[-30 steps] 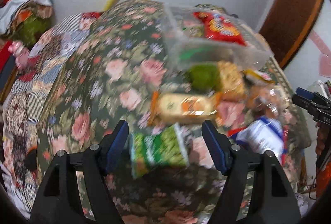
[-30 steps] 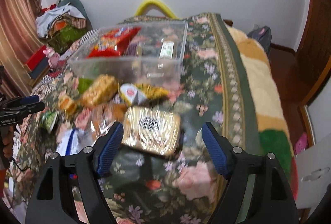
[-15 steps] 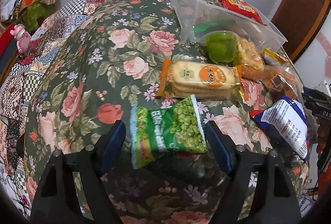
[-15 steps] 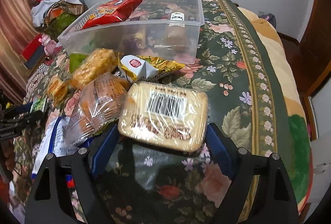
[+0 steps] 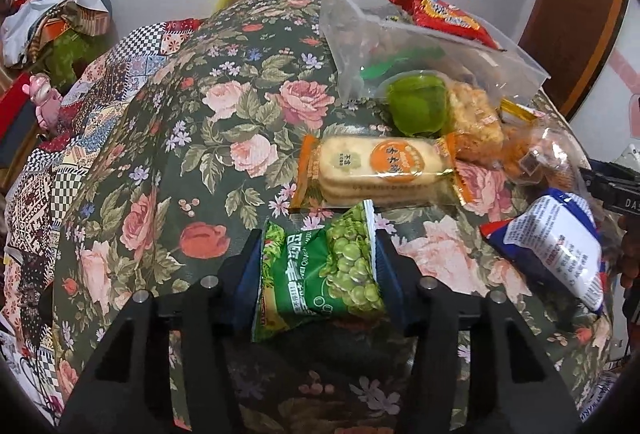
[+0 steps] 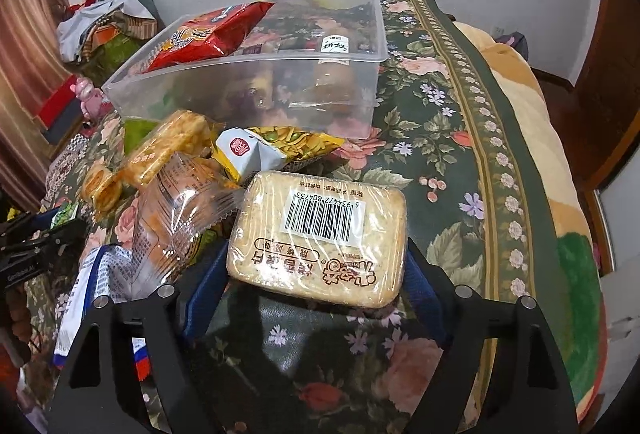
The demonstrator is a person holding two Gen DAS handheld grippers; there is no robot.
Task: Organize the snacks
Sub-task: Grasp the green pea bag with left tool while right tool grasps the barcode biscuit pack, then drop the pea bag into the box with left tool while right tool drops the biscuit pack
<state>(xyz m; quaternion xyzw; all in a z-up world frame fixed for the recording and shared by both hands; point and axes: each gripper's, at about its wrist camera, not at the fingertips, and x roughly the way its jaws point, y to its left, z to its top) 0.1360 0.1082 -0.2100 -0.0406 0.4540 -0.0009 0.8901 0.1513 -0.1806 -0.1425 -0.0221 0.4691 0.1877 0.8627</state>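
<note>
Bare quilt [image 6: 448, 137] right of bin [image 6: 248, 89]

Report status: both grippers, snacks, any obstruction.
Left gripper shut on green pea packet. Right gripper shut on tan wrapped cake. Clear bin unobstructed.

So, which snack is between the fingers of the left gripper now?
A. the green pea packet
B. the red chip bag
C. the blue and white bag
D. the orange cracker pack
A: in the left wrist view the left gripper has its blue pads pressed against both sides of the green pea packet.
</note>
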